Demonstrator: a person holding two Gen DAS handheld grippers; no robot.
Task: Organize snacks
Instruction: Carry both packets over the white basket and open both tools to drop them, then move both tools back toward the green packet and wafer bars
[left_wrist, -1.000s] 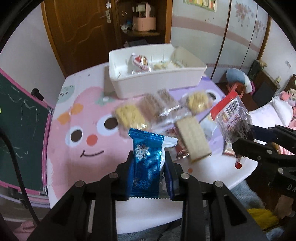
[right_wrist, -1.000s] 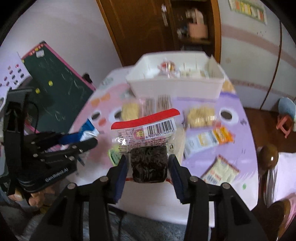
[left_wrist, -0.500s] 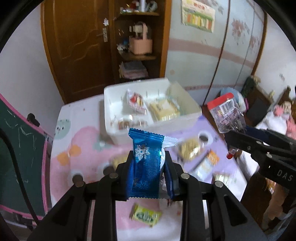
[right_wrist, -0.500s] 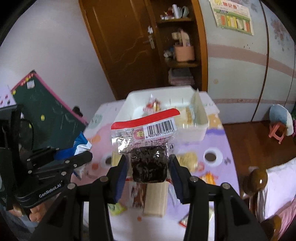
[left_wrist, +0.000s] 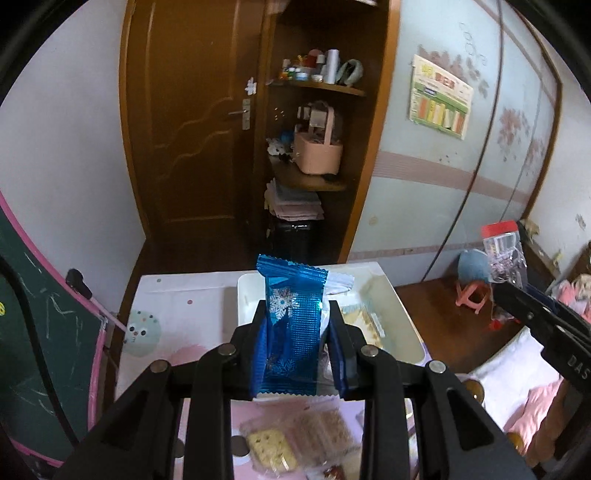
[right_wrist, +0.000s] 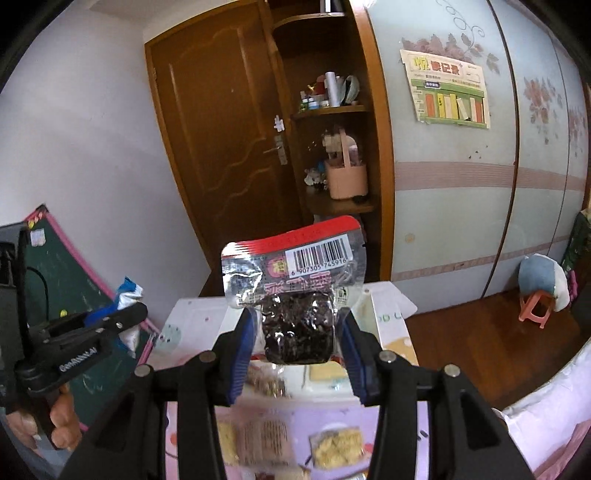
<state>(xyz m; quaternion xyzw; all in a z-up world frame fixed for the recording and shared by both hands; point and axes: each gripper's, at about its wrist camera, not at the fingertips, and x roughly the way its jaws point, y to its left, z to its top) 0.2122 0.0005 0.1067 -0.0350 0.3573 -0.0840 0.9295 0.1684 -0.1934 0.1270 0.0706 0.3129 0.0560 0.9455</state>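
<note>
Where wooden door (left_wrist: 192, 122) stands, pink table (left_wrist: 173, 325), white bin (left_wrist: 399, 321).

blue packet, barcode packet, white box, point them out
blue packet (left_wrist: 293, 332), left wrist view, middle of wrapper
barcode packet (right_wrist: 297, 325), right wrist view, dark contents
white box (left_wrist: 408, 323), left wrist view, right wall

A brown wooden door (left_wrist: 199, 122) stands behind the far edge of the bench, beside corner shelves (left_wrist: 317, 88) that carry a pink basket (left_wrist: 318, 155). The pale wardrobe wall (right_wrist: 461, 206) bears a poster (right_wrist: 447, 90). On the wooden floor (right_wrist: 480, 332) stands a small pink stool (right_wrist: 537, 306).
</note>
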